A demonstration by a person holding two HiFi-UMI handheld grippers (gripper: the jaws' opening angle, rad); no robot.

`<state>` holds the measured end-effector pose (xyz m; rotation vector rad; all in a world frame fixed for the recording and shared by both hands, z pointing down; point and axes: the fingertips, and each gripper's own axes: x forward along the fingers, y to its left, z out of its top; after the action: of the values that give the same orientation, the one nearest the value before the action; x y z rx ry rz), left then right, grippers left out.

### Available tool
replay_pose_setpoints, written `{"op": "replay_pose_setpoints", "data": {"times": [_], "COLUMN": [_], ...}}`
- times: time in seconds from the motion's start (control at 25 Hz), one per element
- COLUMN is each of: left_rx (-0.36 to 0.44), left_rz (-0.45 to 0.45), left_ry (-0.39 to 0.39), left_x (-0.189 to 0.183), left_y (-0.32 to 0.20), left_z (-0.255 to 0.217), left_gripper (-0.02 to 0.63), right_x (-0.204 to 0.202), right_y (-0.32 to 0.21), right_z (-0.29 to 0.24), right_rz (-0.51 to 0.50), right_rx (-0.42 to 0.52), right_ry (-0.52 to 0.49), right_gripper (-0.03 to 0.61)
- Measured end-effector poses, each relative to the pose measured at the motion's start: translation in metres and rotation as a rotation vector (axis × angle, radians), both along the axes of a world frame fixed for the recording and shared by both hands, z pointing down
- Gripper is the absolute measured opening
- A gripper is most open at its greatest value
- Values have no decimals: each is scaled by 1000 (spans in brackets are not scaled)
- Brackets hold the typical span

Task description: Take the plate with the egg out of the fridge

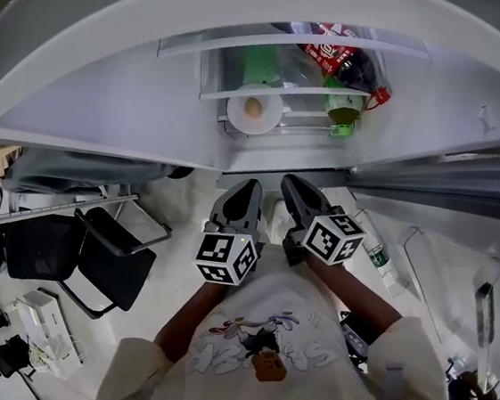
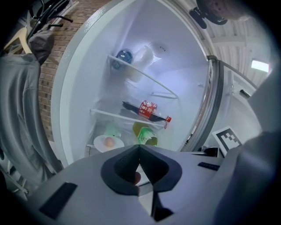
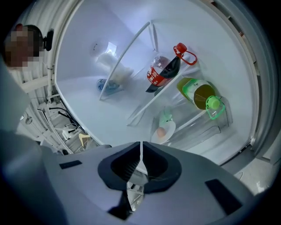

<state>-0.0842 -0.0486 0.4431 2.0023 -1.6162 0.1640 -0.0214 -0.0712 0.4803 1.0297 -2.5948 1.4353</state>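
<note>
No text legible in any view, red label [image 3: 154, 75] on the dark bottle [image 3: 169, 68] too blurred to read, square markers on left cube [image 1: 226, 256] and right cube [image 1: 335, 238] bear patterns only, no characters.

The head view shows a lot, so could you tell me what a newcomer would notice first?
The open fridge fills the top, and on its lower shelf sits a white plate bearing one egg, with a green-capped bottle to its right. Below, outside the fridge, the left tongs and right tongs are held side by side, both shut and empty.
</note>
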Motion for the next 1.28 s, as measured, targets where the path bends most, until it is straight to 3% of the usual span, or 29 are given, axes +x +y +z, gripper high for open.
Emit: {"op": "replay_pose_setpoints", "data": {"times": [0.68,1.28], "left_rx": [-25,-24], "left_rz": [4,-12], "left_ry": [-14,-13], "left_x": [-12,-24], "left_y": [-10,-15], "left_z": [20,20], "left_gripper": [9,9], "right_x": [-24,-42], "right_y": [-44,-67], "right_z": [55,90], "right_rz": [108,137], "right_rx": [-234,-330], "right_ry": [-125,-174], "right_gripper": [6,32]}}
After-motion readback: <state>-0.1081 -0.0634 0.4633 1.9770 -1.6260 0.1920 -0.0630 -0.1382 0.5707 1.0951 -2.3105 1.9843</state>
